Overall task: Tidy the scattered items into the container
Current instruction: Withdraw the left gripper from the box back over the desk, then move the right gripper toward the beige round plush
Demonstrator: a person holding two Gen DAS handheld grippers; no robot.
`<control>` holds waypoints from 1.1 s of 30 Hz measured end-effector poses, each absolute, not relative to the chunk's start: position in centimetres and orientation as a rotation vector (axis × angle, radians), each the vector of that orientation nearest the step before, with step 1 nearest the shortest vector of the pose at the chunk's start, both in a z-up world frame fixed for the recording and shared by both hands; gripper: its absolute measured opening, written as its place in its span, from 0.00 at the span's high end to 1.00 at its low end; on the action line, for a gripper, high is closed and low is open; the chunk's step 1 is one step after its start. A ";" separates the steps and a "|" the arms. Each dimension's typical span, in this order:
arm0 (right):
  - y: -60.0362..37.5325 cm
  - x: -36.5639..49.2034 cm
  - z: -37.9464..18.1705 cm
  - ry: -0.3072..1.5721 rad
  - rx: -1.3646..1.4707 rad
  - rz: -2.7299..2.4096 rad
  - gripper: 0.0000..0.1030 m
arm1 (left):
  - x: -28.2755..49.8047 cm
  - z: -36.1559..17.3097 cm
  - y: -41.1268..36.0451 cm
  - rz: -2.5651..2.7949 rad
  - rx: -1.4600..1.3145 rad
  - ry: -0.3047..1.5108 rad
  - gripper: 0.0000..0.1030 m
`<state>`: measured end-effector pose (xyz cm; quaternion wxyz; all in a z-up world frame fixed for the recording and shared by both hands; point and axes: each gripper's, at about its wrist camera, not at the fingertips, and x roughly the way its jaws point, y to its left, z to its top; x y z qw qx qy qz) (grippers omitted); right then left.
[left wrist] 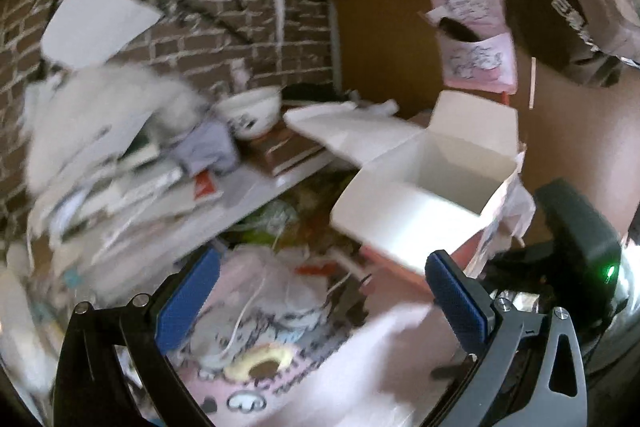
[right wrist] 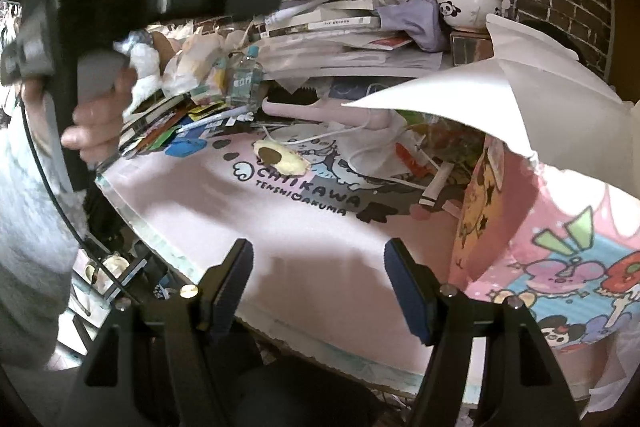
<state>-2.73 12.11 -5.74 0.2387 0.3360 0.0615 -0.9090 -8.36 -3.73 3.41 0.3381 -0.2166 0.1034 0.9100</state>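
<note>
Left tool (left wrist: 320, 299) and right tool (right wrist: 318, 279), both with jaws spread wide and nothing between the blue pads; I judge the step in hand to be the approach to a first scattered item, since neither tool carries anything. To do it well, I would bring one tool low over the pink mat (right wrist: 304, 227) and line its pads either side of a single small object before closing; the round yellow-rimmed piece with a brown centre (right wrist: 282, 159) lies apart from the rest and looks the easiest first pick; the marker (right wrist: 434, 187) and the white cable (right wrist: 360, 151) lie tangled with wrappers, so I would take them singly, gripping across the narrow axis. I would keep the other tool clear of the container's raised flaps, which look light enough to be knocked aside. The container is a white cardboard box (left wrist: 432, 179), open at the top, flaps standing outward, interior apparently empty; it stands at the right side of the tabletop, near the right tool and beyond the left tool; its outer wall (right wrist: 560, 259) carries bright cartoon print on pink. The left wrist view is motion-blurred, so finer detail there is uncertain.
</note>
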 end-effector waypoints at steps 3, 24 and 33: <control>12.0 -2.8 -5.8 0.176 0.920 -2.495 0.28 | -8.5 2.0 -6.0 2.428 -0.591 0.147 0.00; 4.7 -4.8 -7.1 0.419 0.904 -2.382 0.25 | -3.7 -3.9 -13.7 2.896 -0.790 -0.148 0.00; 2.5 -6.9 -7.3 0.476 0.925 -2.340 0.29 | -3.4 -5.4 -13.2 2.880 -0.872 -0.115 0.00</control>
